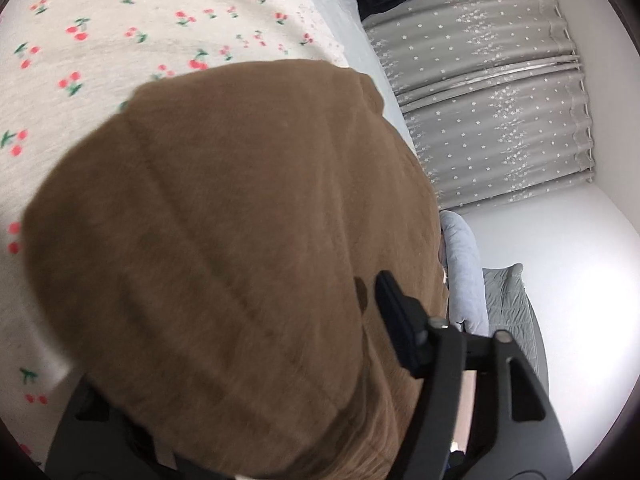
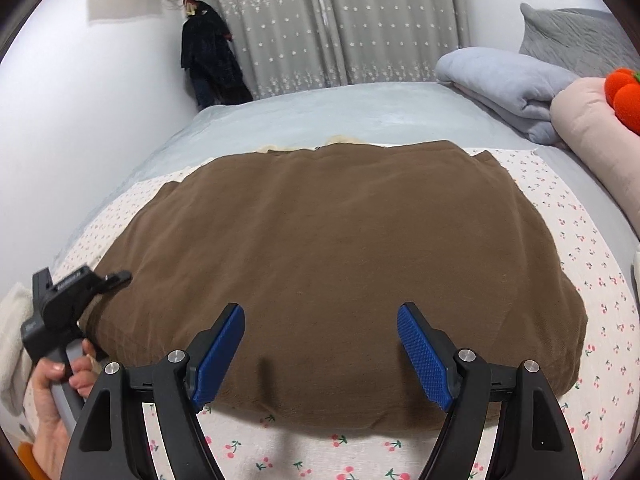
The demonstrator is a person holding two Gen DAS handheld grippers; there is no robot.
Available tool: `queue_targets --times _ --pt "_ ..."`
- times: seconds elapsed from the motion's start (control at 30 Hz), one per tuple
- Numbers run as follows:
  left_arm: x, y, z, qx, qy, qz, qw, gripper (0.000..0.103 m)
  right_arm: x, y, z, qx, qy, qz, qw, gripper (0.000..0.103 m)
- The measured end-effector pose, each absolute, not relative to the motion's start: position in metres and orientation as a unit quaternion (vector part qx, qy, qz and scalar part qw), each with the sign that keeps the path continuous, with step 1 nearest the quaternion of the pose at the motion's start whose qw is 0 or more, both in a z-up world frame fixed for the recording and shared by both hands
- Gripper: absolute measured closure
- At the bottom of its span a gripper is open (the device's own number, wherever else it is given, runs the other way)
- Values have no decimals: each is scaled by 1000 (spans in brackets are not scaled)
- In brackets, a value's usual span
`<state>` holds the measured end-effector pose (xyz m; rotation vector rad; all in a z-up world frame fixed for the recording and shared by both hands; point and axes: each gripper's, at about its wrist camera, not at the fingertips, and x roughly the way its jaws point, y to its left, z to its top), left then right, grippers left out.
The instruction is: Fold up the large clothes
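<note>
A large brown garment [image 2: 332,248] lies spread flat on a cherry-print sheet [image 2: 592,280] on the bed. My right gripper [image 2: 320,344] is open, its blue pads [image 2: 424,356] just above the garment's near edge, holding nothing. My left gripper [image 2: 116,278] sits at the garment's left edge, held by a hand. In the left wrist view the brown cloth [image 1: 240,240] is draped over the gripper and hides one finger; the other finger [image 1: 394,304] shows against the cloth. The grip itself is hidden.
Grey star-print curtains [image 2: 340,20] hang behind the bed. A folded light-blue blanket [image 2: 504,80], a pink pillow [image 2: 592,128], a grey pillow [image 2: 576,32] and an orange plush toy [image 2: 624,92] lie at the right. Dark clothing [image 2: 208,64] hangs in the corner.
</note>
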<state>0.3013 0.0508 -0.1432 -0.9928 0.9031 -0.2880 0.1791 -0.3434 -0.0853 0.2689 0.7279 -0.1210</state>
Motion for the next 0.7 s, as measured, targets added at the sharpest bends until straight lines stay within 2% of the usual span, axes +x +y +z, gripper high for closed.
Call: queue_targets --times 0.1,0.17,0.27,0.3,0.37,0.4,0.47,0.53,0.63,0.7 --pt "301 50 -143 -451 406 -131 784 38 181 -343 -88 134 358 -49 923 22" --pt "301 53 -148 -455 406 -128 782 63 182 -344 -87 142 356 -41 923 22" --pt "303 58 -150 -469 397 -152 774 76 183 -347 -87 161 349 -32 922 26" --pt "301 56 -144 -453 393 -153 786 77 184 -349 -88 173 351 -23 920 30" --pt "296 47 -124 -406 375 -149 820 81 187 -350 -91 192 355 4 915 51" --pt "292 42 -114 -388 364 -149 833 82 190 -349 -94 201 359 16 911 55" --pt "283 34 -90 -358 338 -155 856 84 198 -345 -105 213 373 39 902 72" --pt "275 27 -71 -335 317 -163 872 84 206 -335 -118 213 390 60 894 77" --pt "262 3 -38 -273 280 -189 901 84 216 -324 -140 206 421 71 881 78" --pt "247 -28 -15 -199 251 -210 924 84 220 -330 -155 235 433 82 866 79"
